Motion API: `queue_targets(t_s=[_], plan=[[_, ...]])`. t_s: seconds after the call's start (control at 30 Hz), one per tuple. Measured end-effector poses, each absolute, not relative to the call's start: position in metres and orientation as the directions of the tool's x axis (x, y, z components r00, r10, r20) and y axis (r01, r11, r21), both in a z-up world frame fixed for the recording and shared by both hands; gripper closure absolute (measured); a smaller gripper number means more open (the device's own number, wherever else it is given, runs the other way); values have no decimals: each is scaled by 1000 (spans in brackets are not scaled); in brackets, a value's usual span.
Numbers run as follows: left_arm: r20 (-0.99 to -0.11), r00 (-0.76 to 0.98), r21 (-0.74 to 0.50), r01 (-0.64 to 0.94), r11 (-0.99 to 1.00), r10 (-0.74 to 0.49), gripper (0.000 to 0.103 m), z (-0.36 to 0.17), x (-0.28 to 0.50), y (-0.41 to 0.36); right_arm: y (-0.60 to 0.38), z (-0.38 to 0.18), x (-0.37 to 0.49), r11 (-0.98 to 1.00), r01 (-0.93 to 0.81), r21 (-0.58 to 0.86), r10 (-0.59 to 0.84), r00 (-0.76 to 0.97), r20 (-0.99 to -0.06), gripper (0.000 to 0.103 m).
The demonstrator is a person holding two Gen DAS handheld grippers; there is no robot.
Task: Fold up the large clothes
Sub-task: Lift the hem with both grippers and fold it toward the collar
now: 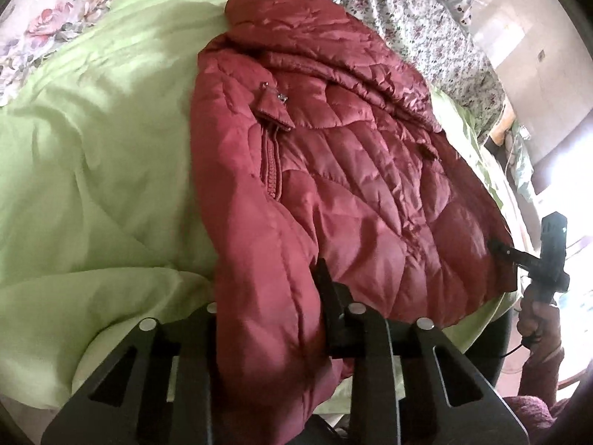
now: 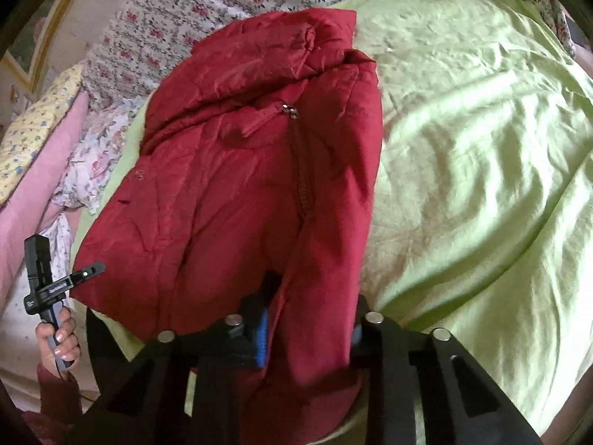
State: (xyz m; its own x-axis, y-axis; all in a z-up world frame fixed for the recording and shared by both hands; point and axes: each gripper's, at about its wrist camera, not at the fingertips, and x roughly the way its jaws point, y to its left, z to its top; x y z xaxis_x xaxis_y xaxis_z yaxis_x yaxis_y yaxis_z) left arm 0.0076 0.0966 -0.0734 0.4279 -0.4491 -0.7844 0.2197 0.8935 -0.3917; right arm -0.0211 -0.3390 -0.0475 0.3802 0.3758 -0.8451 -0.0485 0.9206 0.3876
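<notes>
2 tongs, left [image 1: 272,296] and right [image 2: 313,319], each clamped on the red puffer jacket's [image 1: 333,170] hem.

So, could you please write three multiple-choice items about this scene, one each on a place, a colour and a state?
1. Where does the red quilted puffer jacket lie?
A. on a light green bedspread
B. on a wooden floor
C. on a hanger

2. What pattern has the bedding beyond the jacket?
A. blue stripes
B. red flowers on white
C. plain black

3. How do the left tongs stand?
A. open, clear of cloth
B. shut on nothing
C. shut on the jacket's hem

Answers: 1 A, green cloth surrounds the jacket; 2 B, flowers show behind the collar; 3 C, red fabric fills the gap between the fingers.
</notes>
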Motion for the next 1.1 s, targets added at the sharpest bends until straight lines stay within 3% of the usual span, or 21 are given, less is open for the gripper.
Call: queue_targets(t_s=[0.53, 1.1], plan=[[-628, 571, -396, 351, 848, -529, 85, 19, -13, 119, -358, 31, -40, 779, -246, 577, 612, 498, -614, 85], [-564, 689, -403, 251, 880, -454, 85, 65, 68, 114, -377, 50, 26, 801, -173, 572, 524, 664, -533, 86]])
